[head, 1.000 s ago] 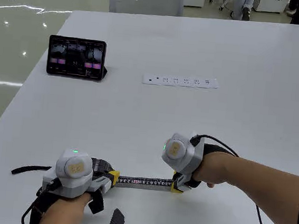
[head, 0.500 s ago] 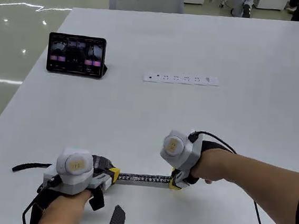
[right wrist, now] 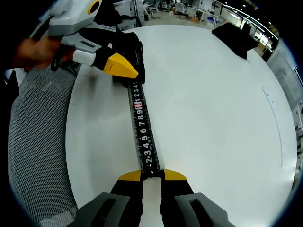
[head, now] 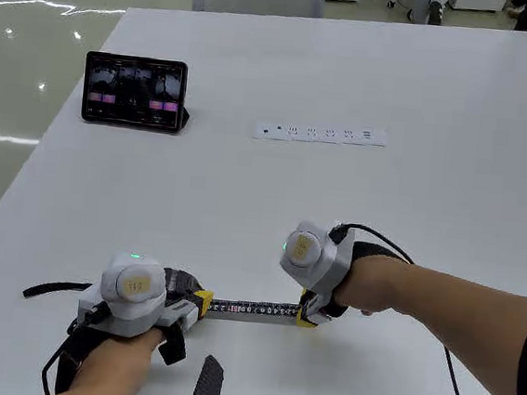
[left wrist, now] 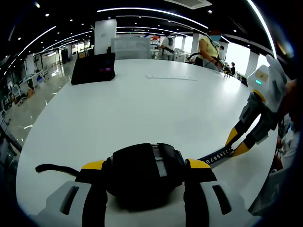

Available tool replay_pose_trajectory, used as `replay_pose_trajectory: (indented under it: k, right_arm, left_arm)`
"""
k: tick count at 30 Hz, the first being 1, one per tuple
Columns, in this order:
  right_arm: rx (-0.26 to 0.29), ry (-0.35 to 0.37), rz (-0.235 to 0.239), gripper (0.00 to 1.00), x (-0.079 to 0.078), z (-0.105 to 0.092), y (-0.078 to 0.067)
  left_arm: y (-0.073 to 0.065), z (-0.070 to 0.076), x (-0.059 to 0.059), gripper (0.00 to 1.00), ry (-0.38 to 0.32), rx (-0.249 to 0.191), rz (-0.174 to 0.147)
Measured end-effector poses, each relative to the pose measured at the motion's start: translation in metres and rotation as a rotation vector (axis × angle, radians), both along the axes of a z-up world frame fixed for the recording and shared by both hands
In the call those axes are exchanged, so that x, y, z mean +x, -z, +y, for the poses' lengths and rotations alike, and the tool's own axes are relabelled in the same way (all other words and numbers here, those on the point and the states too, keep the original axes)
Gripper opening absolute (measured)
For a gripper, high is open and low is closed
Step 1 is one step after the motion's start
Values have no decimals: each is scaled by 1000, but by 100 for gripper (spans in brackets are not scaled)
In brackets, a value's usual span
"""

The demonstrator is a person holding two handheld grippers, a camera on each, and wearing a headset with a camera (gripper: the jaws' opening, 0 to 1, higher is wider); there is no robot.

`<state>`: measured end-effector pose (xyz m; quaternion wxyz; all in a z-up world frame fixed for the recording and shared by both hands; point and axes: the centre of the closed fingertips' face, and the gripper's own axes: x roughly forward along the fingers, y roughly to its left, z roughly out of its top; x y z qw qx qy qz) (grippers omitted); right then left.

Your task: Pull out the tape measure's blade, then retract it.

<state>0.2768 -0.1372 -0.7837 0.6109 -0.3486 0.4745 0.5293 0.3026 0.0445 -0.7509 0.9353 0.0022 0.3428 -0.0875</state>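
Note:
My left gripper (head: 192, 305) is shut on the black tape measure case (head: 178, 285) near the table's front edge. In the left gripper view, the case (left wrist: 144, 175) sits gripped between the yellow-tipped jaws. The numbered blade (head: 253, 307) runs flat along the table from the case, rightward in the head view, to my right gripper (head: 306, 316). That gripper is shut on the blade's end, as the right gripper view shows with the blade (right wrist: 142, 132) leading away from my right gripper (right wrist: 152, 176) to the case (right wrist: 129, 47). The right gripper (left wrist: 239, 144) also appears at the right of the left gripper view.
A tablet (head: 134, 92) stands at the far left of the white table (head: 415, 175), near its left edge. A white power strip (head: 321, 133) lies mid-table. The case's black wrist strap (head: 49, 287) trails left. A dark strip (head: 206, 388) lies at the front edge.
My right gripper has drifted slightly left toward the case, so the exposed blade is a little shorter. The left gripper has stayed put.

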Motion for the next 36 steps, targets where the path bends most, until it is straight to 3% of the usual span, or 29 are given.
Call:
replay_pose_trajectory:
  k: [36]
  right_arm:
    - [15, -7, -14, 9, 3, 19, 1]
  left_arm:
    - [0, 0, -1, 61, -1, -3, 3]
